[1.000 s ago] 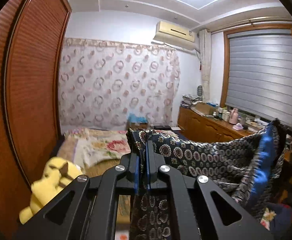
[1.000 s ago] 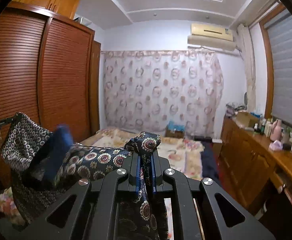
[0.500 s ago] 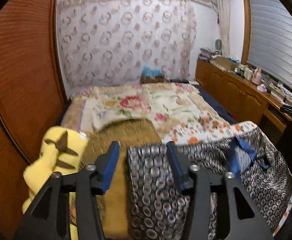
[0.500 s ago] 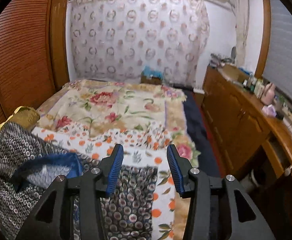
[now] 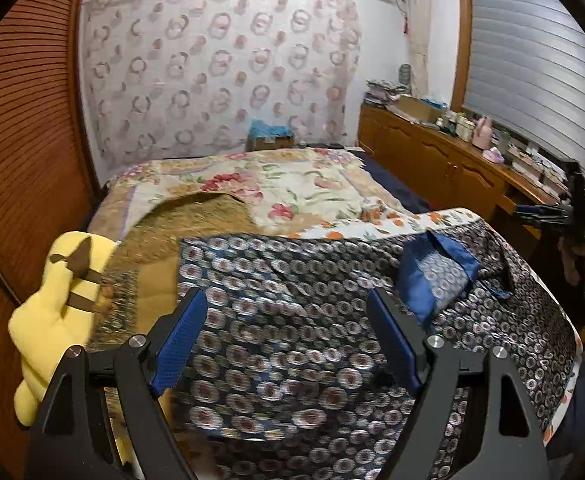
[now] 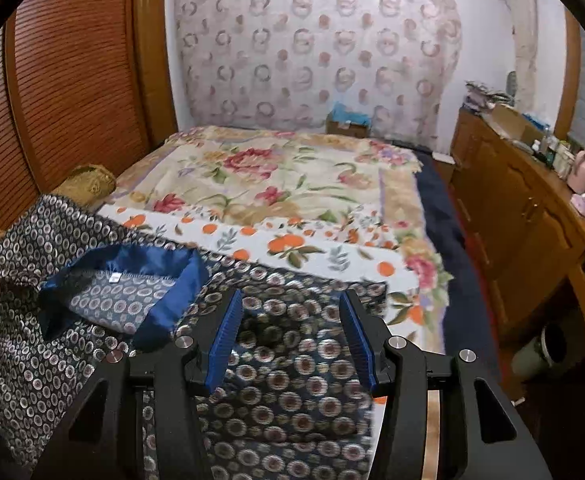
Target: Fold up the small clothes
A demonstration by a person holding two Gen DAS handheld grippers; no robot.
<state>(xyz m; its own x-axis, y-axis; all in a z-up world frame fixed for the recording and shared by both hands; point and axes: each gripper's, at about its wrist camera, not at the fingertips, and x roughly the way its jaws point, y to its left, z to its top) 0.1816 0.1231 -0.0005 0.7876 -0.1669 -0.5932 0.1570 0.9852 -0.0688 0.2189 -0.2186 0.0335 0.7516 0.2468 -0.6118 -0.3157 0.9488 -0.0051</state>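
A dark blue garment (image 5: 292, 320) printed with small medallion circles lies spread on the near end of a bed (image 6: 292, 168), over a white sheet with orange fruit (image 6: 292, 244). Its plain blue lining (image 6: 164, 304) is turned out at the neck opening, where a small white label (image 6: 113, 278) shows; any writing on it is too small to read.

The left gripper (image 5: 288, 332) hangs over the garment with its blue-padded fingers (image 5: 180, 336) spread wide, having just been opening. Cloth lies below the gap, but the pads do not press it. The right gripper (image 6: 292, 332) is likewise released, fingers partly apart above the cloth's right portion.

The garment's near edge is cut off by the gripper bodies, and the print is motion-blurred there. A yellow plush toy (image 5: 56, 300) sits at the bed's left edge, partly hidden. In the left view, the right gripper appears only as a dark shape at the far right edge. Items on the wooden sideboard (image 6: 512, 208) are too small to identify.
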